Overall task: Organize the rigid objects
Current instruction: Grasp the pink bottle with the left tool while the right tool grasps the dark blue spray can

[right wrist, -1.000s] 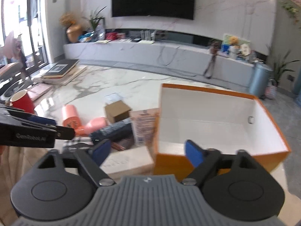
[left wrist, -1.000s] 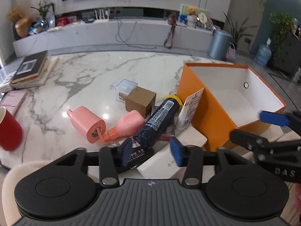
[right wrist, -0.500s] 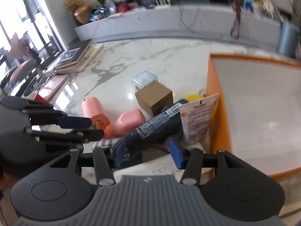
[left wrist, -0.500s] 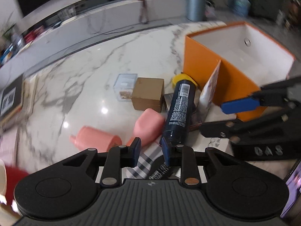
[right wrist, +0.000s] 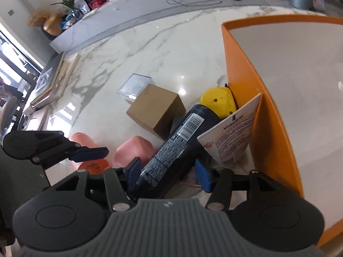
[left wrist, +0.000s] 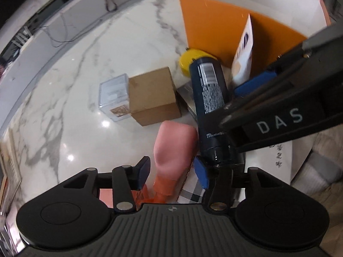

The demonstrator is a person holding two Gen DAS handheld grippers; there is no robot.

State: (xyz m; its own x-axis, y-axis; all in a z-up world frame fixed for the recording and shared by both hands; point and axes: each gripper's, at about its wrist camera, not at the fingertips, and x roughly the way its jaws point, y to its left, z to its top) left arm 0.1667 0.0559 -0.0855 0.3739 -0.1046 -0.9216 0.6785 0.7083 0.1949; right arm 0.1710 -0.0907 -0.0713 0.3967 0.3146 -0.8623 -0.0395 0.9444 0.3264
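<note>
A dark blue bottle [left wrist: 211,105] with a yellow cap lies on the marble table, leaning on other items. My right gripper [right wrist: 168,176] is open with its fingers on either side of the bottle's [right wrist: 175,147] lower end. My left gripper [left wrist: 173,172] is open around the neck of a pink bottle [left wrist: 174,147]. A white tube [right wrist: 233,137] leans against the orange box [right wrist: 259,111]. A brown cardboard box [left wrist: 153,95] and a clear plastic cube [left wrist: 113,96] sit behind.
A second pink bottle [right wrist: 82,138] lies at the left. A plaid item [left wrist: 191,190] and a white flat box [left wrist: 276,156] lie under the pile. Books [right wrist: 49,81] lie at the table's far left edge.
Both grippers have dropped lower and closer to the pile. My right gripper now straddles the dark bottle. My left gripper has opened wider around the pink bottle's neck.
</note>
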